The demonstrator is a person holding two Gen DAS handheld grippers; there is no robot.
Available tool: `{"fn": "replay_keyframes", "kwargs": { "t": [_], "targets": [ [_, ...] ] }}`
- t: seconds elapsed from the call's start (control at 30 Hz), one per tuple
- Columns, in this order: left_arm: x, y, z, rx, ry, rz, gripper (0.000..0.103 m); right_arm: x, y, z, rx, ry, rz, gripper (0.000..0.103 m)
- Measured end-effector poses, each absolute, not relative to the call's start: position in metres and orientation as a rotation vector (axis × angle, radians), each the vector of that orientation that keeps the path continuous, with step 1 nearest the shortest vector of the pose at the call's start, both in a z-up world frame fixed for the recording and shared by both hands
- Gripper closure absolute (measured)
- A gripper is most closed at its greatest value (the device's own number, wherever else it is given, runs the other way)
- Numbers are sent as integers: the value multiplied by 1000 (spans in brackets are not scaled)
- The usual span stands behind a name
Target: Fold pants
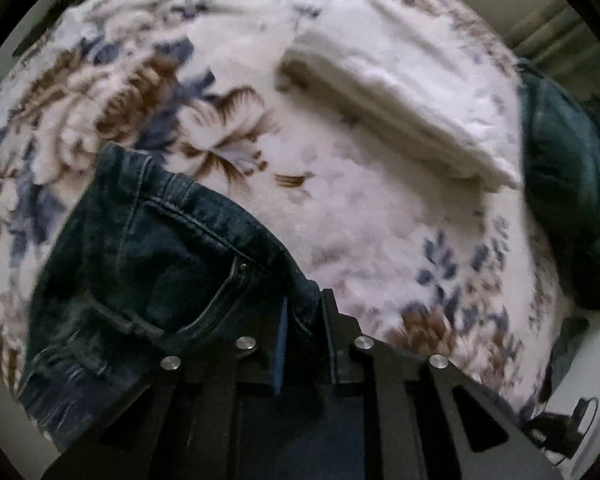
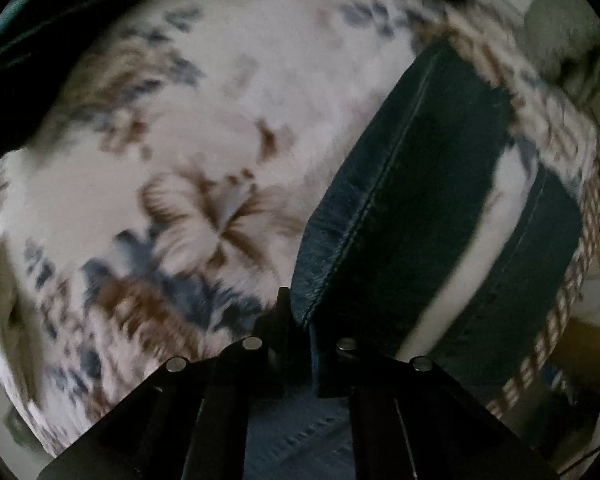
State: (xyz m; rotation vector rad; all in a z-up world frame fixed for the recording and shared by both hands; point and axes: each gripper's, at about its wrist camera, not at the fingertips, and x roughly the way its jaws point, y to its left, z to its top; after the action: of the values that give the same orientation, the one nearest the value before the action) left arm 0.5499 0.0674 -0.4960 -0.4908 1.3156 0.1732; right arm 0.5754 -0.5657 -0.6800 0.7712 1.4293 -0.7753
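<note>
Floral fleece blanket, white with brown and blue blossoms, covered the whole surface beneath me. Through my left camera, my left claw was clamped on the dark denim pants: the waistband edge ran in between the blue-padded fingers, which stood close together with cloth pinched between them. From there the pants spread out toward nine o'clock, showing a front pocket with a rivet and a belt loop. A folded white towel lay on the blanket up at one o'clock, well apart from the pants, and another dark green-blue garment was heaped at three o'clock by the blanket's edge. Through my right camera, my right claw was also closed on denim, the fingers nearly meeting around a seamed edge of the pants. The legs stretched away toward one o'clock, with a pale strip of blanket showing between them. A dark mass sat at eleven o'clock in that view; it was too blurred for me to say what it was.
</note>
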Motion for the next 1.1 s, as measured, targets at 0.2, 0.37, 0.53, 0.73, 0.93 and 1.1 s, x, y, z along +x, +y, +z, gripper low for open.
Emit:
{"fn": "replay_keyframes", "kwargs": {
  "t": [0.2, 0.37, 0.53, 0.73, 0.93, 1.1],
  "targets": [
    [471, 61, -426, -554, 1185, 163, 91, 526, -560, -577, 739, 1297, -663, 96],
    [382, 69, -427, -647, 1170, 227, 91, 452, -550, -549, 697, 1281, -618, 96],
    [325, 73, -489, -692, 1245, 311, 92, 398, -545, -582, 649, 1337, -628, 96],
    [312, 70, -550, -701, 1323, 359, 90, 371, -546, -631, 634, 1406, -641, 96],
    [316, 58, -508, -522, 1355, 425, 81, 368, -554, -647, 656, 1507, -516, 39],
    [336, 11, -451, -209, 1292, 427, 38, 390, -565, -609, 500, 1481, -435, 26]
  ]
}}
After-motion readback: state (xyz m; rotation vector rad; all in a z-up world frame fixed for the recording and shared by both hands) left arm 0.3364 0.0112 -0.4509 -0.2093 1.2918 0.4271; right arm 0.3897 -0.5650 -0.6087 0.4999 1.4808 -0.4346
